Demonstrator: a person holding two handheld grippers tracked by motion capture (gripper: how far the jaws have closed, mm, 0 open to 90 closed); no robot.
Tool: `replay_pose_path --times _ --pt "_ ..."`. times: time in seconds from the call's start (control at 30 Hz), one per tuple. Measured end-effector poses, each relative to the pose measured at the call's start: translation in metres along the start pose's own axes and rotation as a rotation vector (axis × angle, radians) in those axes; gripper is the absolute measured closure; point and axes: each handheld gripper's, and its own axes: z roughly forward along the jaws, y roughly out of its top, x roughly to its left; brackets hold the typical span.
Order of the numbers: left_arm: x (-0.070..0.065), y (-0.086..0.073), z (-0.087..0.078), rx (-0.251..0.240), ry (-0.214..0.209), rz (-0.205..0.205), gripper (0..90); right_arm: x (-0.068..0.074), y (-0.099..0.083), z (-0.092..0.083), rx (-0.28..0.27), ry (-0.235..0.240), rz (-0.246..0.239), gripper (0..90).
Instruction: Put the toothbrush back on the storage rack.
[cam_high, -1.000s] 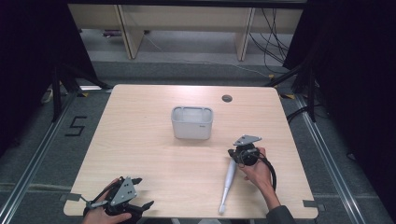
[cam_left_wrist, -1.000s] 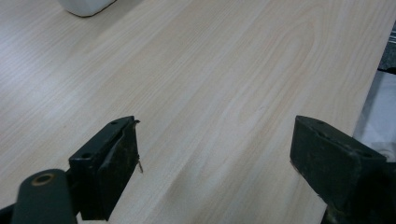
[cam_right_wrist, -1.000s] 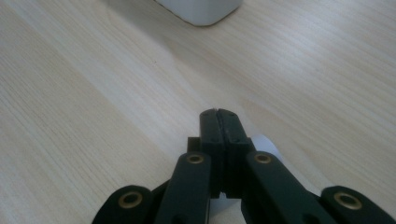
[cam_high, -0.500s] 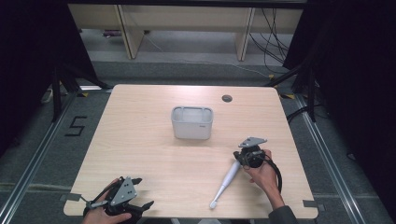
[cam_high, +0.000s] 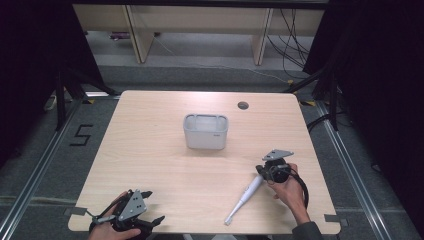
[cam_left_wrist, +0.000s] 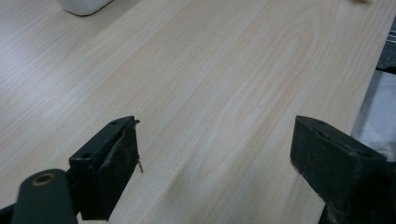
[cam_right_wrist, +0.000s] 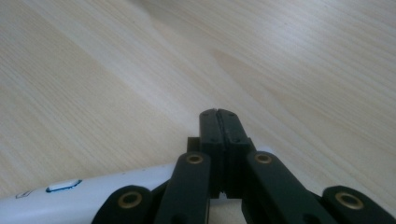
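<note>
Now | one light wooden table (cam_high: 150, 165), mostly bare, "5" on floor left of it | one grey plastic bin (cam_high: 205, 131) at centre | left gripper (cam_high: 142, 210) at lower left edge, jaws released | right gripper (cam_high: 259, 171) lower right, jaws clenched, touching one white electric toothbrush (cam_high: 245, 195), lying flat.
</note>
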Motion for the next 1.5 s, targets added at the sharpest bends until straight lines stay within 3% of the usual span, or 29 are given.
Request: replay_pose_path --times 0.03,0.07,0.13,0.2,0.23,0.27,0.37,0.5,0.53,0.77,1.0,1.03,1.13,1.2,1.27,1.4,1.47,1.5 --pt "0.001 0.0 -0.001 0.007 0.004 0.017 14.8 0.001 -0.001 -0.001 0.004 -0.002 0.021 89.8" --pt "0.001 0.0 -0.001 0.008 0.003 0.017 14.8 -0.001 -0.002 -0.002 -0.015 -0.009 -0.014 89.8" --pt "0.001 0.0 0.0 0.004 -0.003 0.016 14.8 0.001 -0.004 -0.005 0.005 -0.003 0.028 89.8" --pt "0.001 0.0 -0.001 0.009 0.003 0.019 14.8 -0.001 -0.005 -0.005 -0.001 -0.001 0.02 89.8" --pt "0.001 0.0 -0.001 0.008 0.004 0.018 14.8 0.0 -0.005 -0.007 0.007 -0.002 0.04 89.8" --pt "0.0 0.0 -0.001 0.002 0.001 0.012 14.8 -0.002 -0.007 -0.007 -0.001 -0.003 0.022 89.8" --pt "0.001 0.0 -0.001 0.009 0.003 0.019 14.7 -0.003 -0.011 -0.011 0.009 0.003 0.05 89.7" --pt "-0.001 0.0 0.0 -0.006 -0.007 0.007 14.8 -0.005 -0.014 -0.013 -0.001 -0.004 0.021 89.5" --pt "0.0 0.0 0.0 -0.001 -0.005 0.007 14.7 -0.003 -0.016 -0.015 0.016 -0.013 0.047 89.4" --pt "0.0 0.0 0.0 -0.007 0.007 0.008 14.8 -0.006 -0.028 -0.025 0.019 -0.036 0.038 89.1" --pt "0.0 0.001 0.0 -0.002 -0.002 0.008 14.8 -0.008 -0.038 -0.032 0.022 -0.044 0.057 88.9" --pt "-0.001 0.0 0.0 -0.009 -0.005 0.007 14.8 -0.008 -0.04 -0.035 0.026 -0.04 0.077 88.8" --pt "0.0 0.001 0.0 0.0 -0.002 0.007 14.8 -0.01 -0.043 -0.036 0.015 -0.046 0.055 88.8" --pt "0.0 0.001 0.0 -0.008 0.007 0.009 14.7 -0.007 -0.045 -0.04 0.03 -0.05 0.086 88.6" --pt "-0.001 0.0 0.0 -0.008 -0.006 0.007 14.8 -0.006 -0.047 -0.043 0.031 -0.049 0.084 88.3" --pt "-0.001 0.001 0.0 -0.008 0.008 0.008 14.8 -0.006 -0.051 -0.044 0.024 -0.054 0.067 88.0" --pt "-0.001 0.0 0.0 -0.008 -0.005 0.006 14.8 -0.003 -0.052 -0.046 0.025 -0.049 0.095 87.8" --pt "0.0 0.001 0.0 -0.001 -0.001 0.007 14.8 -0.005 -0.054 -0.048 0.019 -0.052 0.071 87.8"
